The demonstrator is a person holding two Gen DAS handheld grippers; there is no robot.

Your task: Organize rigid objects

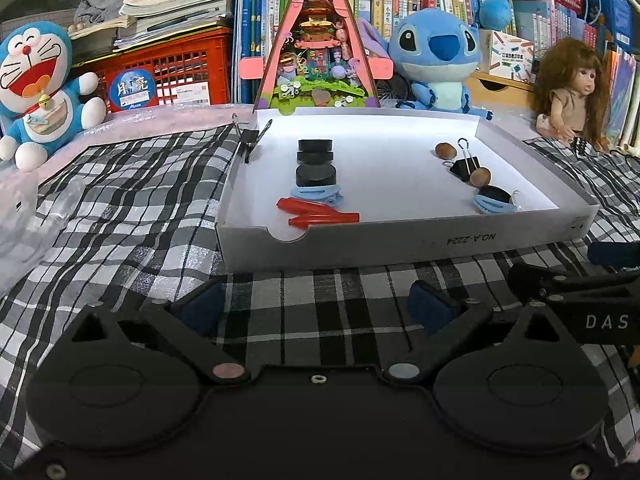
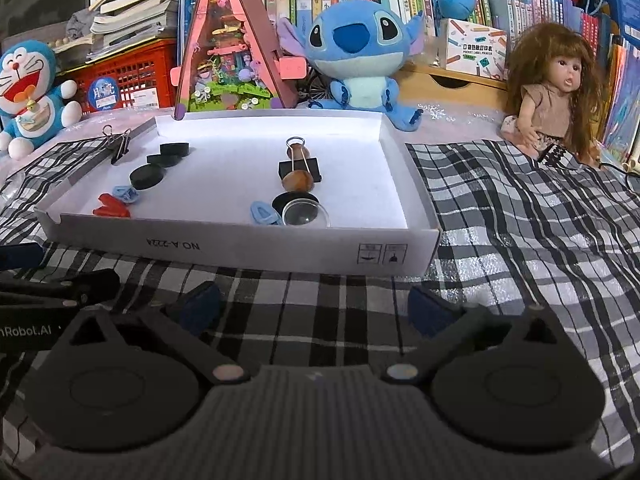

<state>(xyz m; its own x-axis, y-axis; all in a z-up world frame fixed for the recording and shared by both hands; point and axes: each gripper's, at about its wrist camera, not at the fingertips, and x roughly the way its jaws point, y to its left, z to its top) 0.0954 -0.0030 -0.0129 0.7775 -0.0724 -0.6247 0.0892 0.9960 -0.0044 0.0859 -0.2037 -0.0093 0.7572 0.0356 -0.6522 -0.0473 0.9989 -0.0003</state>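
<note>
A shallow white box lies on the checked cloth. On its left side stand three black discs, a pale blue clip and red pieces. Its right side holds two brown nuts, a black binder clip, a black disc under a clear dome and another blue clip. My left gripper and right gripper hover open and empty in front of the box.
A binder clip grips the box's left wall. Behind the box stand a Doraemon plush, a pink triangular model house, a Stitch plush and a doll. Books and a red crate fill the back.
</note>
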